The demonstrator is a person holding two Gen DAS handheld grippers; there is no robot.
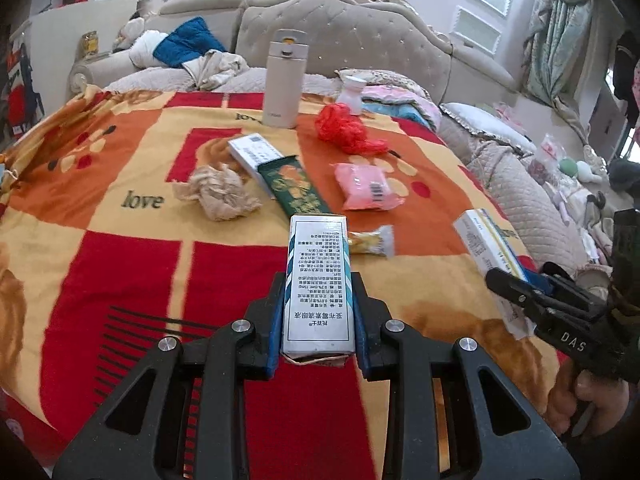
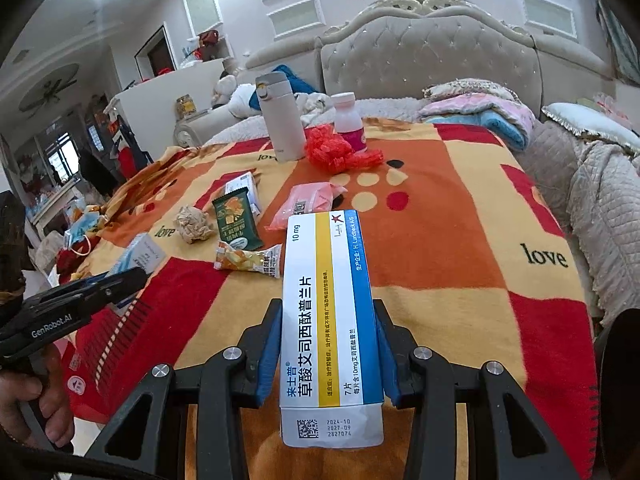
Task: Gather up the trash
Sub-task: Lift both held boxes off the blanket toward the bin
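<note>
The left gripper (image 1: pixel 318 300) is clenched on a narrow white-and-teal medicine box (image 1: pixel 318 284). Its blue pads (image 1: pixel 276 332) press flat on the box's two long sides, and the box stands out forward along the fingers, printed face up, raised off the blanket (image 1: pixel 120 264). The jaws are only narrowly apart, as wide as the box itself.

The right gripper (image 2: pixel 328 344) is likewise clamped on a wider white box with a yellow and a blue stripe (image 2: pixel 330 320). The blue pads (image 2: pixel 266 360) grip its long sides, and its near end with the date stamp juts back past the fingers toward the camera. This box too is carried clear of the blanket, near its front edge. A hand (image 2: pixel 28 396) holds the left tool's handle at the blanket's front left edge.

The rest of the trash lies on the blanket around its middle: a crumpled beige paper ball (image 1: pixel 220 194), a green snack wrapper (image 1: pixel 294 188) overlapping a flat white box (image 1: pixel 254 154), a pink packet (image 1: pixel 366 192), and a small yellow wrapper (image 1: pixel 370 240) just beside the left gripper's box. Toward the far edge are a crumpled red bag (image 1: pixel 346 130), touching a small white bottle (image 2: pixel 350 122), and an upright beige thermos (image 1: pixel 282 80).
</note>
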